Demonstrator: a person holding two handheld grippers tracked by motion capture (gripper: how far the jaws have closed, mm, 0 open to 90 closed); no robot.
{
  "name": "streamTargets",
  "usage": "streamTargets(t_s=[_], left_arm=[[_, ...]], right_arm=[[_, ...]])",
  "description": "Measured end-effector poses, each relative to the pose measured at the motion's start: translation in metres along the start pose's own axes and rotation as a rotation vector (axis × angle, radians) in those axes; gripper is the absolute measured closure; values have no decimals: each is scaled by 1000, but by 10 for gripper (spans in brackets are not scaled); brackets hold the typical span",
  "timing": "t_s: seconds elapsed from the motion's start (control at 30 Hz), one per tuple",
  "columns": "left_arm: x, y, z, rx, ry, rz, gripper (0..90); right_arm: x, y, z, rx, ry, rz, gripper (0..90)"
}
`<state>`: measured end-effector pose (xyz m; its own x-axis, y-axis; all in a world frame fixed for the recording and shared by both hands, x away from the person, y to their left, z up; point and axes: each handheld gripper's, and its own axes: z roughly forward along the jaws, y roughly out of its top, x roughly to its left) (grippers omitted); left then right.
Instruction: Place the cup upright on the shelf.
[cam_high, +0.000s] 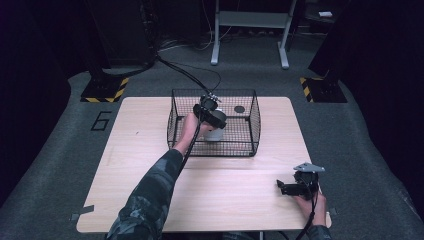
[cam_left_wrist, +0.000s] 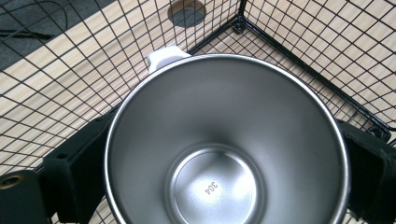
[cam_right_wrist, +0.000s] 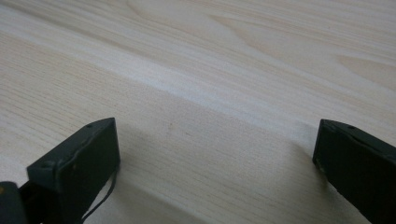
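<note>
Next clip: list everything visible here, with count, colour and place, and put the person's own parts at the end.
Steel cup with a white handle: one, silver inside, white outside, standing in the basket between the left jaws.
Black wire mesh basket: one, black, on the far middle of the table.
Dark round disc: one, dark grey, on the basket floor toward the far right; what it is I cannot tell.
Light wooden table: one, pale wood, centre of the high view.
White metal frame: one, white, on the floor beyond the table.
Left hand-held gripper: one, black, inside the basket, jaws either side of the cup.
Right hand-held gripper: one, black, jaws apart, resting near the table's near right edge.
</note>
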<state>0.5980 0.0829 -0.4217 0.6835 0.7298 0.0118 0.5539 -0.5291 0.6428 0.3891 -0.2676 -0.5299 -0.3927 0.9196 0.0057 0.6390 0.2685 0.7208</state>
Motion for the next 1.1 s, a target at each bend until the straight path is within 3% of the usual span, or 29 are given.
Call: streamTargets(t_s=[0.53, 1.1], left_arm=[[-3, 1, 6, 30, -14, 5, 61], [-5, -7, -2, 97, -20, 77, 58]], right_arm=[[0, 0, 0, 2, -4, -5, 2], [0, 0, 0, 5, -2, -14, 1]])
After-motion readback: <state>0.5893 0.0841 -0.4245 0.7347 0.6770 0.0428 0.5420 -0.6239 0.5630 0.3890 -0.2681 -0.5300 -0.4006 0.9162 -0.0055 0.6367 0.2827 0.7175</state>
